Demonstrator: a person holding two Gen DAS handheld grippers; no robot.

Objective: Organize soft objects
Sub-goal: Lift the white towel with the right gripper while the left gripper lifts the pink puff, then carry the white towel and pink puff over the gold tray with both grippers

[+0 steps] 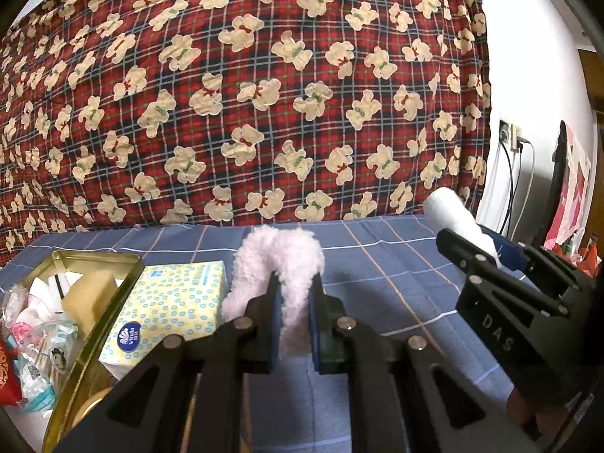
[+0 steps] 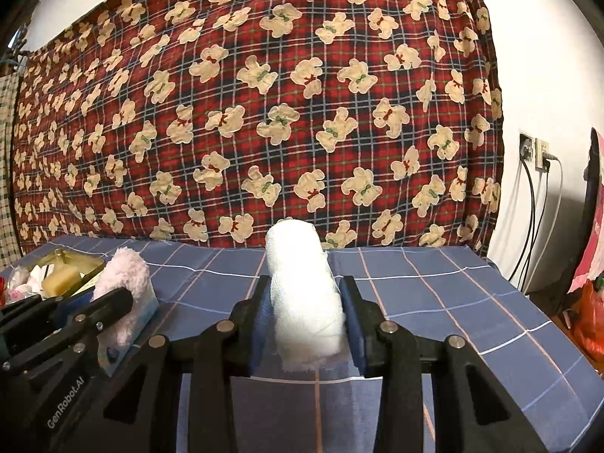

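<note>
My left gripper (image 1: 294,294) is shut on a fluffy pink scrunchie (image 1: 277,264) and holds it above the blue checked table (image 1: 377,283). The scrunchie also shows in the right wrist view (image 2: 124,275) at the left. My right gripper (image 2: 305,302) is shut on a white gauze roll (image 2: 304,294) and holds it above the table (image 2: 434,294). In the left wrist view the gauze roll (image 1: 453,215) and right gripper (image 1: 479,249) are at the right. A gold tin (image 1: 94,324) with a sponge (image 1: 88,298) and small packets stands at the left.
A tissue pack (image 1: 166,309) with blue circles lies beside the gold tin (image 2: 71,264). A red plaid bear-print cloth (image 1: 245,94) hangs behind the table. Wall sockets with cables (image 2: 536,158) and a red bag (image 2: 590,321) are at the right.
</note>
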